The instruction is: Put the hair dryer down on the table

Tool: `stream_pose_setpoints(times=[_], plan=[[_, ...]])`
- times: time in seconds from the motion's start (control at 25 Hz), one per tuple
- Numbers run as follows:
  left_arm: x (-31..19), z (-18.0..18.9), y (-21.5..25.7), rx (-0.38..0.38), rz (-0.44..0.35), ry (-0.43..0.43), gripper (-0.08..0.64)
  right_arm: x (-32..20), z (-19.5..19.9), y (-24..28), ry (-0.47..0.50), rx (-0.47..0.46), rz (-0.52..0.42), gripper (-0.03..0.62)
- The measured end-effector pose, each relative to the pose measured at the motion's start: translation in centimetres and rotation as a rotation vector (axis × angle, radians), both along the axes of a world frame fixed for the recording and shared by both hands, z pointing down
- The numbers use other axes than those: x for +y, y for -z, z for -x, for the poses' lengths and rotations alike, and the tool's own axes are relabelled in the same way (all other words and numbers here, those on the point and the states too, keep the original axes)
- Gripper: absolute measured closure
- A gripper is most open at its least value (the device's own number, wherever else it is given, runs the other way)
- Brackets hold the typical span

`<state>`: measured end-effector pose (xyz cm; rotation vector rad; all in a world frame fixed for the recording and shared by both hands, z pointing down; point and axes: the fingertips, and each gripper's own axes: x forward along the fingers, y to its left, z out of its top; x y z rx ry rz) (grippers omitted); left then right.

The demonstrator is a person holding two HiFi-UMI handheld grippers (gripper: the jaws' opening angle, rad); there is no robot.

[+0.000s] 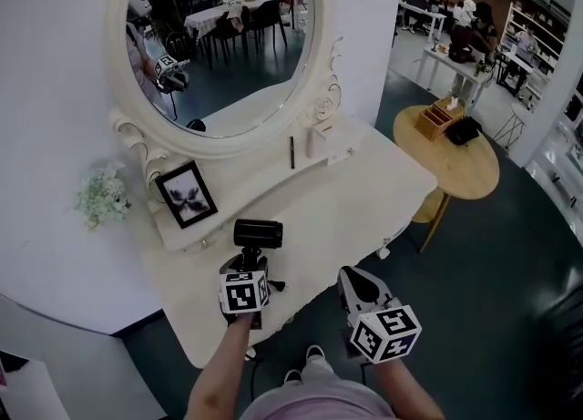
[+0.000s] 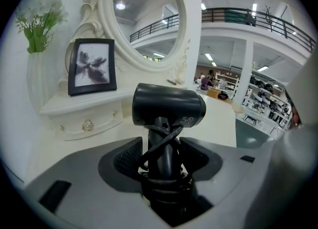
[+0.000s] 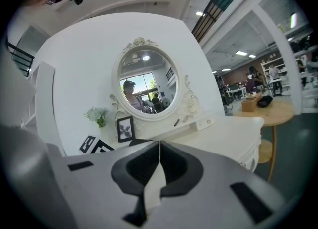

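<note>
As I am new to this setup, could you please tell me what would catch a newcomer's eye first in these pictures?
The black hair dryer, its cord wound round the handle, stands out first, clamped upright in the left gripper over the white dressing table. Behind it, a large oval mirror in an ornate white frame fills the wall. The right gripper hangs to the dryer's right, jaws together and empty.

place: lab hall | signs: mezzanine railing (image 2: 248, 17); shelves (image 1: 533, 35); work tables (image 1: 451, 65)
</note>
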<state>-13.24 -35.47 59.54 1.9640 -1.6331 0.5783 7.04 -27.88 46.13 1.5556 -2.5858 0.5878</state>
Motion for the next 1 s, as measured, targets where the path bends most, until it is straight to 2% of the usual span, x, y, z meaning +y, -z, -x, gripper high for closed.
stream_pose_setpoints(times=[0.4, 1.0], plan=[[-0.6, -0.5, -1.4, -0.021, 0.084, -0.018, 0.325, 0.0, 0.4, -0.1, -0.010, 0.000, 0.002, 0.597], [-1.2, -0.3, -3.3, 0.002, 0.191, -0.012, 0.325, 0.3, 0.6, 0.0, -0.005, -0.003, 0.001, 0.597]])
